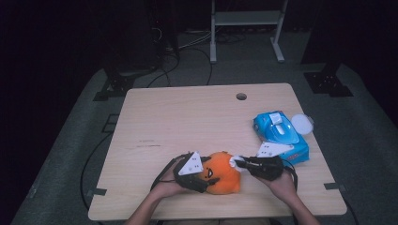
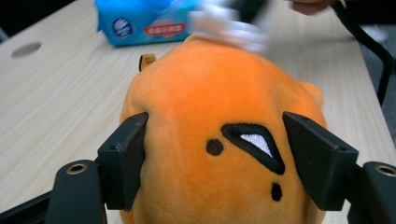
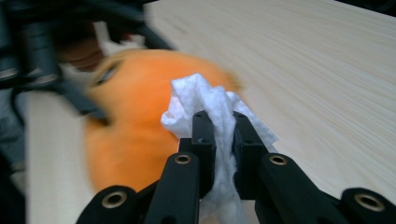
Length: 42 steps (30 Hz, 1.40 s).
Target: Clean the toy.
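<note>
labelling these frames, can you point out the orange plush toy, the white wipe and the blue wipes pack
orange plush toy (image 2: 196, 107): left gripper view, top of its body
white wipe (image 3: 201, 95): right gripper view, crumpled part above the jaws
blue wipes pack (image 1: 281, 133): high view, its top face

Right gripper (image 3: 223, 122) pinches a white wipe (image 3: 208, 100) against the orange plush toy (image 3: 135, 116) — blurred.

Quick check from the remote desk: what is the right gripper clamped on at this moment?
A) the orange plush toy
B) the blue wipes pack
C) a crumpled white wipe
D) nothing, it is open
C: in the right gripper view the right gripper has its fingers pinched on a crumpled white wipe pressed at the orange plush toy, which the left gripper grips by its sides; the blue wipes pack lies apart on the table.
</note>
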Each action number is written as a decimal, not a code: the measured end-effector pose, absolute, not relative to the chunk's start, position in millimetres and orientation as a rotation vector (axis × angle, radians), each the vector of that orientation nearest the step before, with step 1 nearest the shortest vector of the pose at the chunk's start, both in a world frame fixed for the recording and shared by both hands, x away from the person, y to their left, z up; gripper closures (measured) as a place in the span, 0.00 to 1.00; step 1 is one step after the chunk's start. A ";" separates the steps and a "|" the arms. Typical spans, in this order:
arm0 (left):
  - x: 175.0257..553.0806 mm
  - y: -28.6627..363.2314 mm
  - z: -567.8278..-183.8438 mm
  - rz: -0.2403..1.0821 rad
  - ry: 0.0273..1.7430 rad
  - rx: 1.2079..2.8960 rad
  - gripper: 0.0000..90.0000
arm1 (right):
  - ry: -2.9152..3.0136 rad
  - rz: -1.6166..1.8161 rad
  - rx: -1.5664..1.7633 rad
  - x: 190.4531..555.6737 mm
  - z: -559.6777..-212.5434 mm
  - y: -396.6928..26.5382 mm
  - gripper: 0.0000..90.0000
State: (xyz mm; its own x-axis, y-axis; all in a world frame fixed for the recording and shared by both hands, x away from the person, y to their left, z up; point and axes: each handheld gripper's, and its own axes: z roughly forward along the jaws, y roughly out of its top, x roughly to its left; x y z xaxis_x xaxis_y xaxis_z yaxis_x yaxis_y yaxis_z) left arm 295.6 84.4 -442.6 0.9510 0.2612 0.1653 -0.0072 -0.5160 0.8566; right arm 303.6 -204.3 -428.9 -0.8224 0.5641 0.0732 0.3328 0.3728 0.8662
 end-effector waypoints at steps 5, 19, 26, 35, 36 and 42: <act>304.8 86.9 -435.9 0.233 0.242 2.056 0.20 | 2.456 1.409 0.778 299.1 -431.7 -211.0 0.90; 279.1 68.9 -436.5 0.424 -0.015 2.130 0.31 | 2.389 1.466 0.772 299.2 -414.5 -187.6 0.90; 282.5 74.6 -439.7 0.389 0.026 2.109 0.31 | 2.411 1.374 0.858 305.7 -427.3 -213.5 0.91; 297.2 79.9 -442.9 0.329 0.218 2.093 0.26 | 2.382 1.441 0.729 288.0 -410.2 -205.8 0.91; 300.3 82.4 -443.5 0.306 0.245 2.085 0.26 | 2.396 1.417 0.735 288.3 -413.1 -205.3 0.91; 311.5 85.9 -446.5 0.256 0.373 2.046 0.28 | 2.448 1.296 0.762 291.4 -428.1 -210.2 0.90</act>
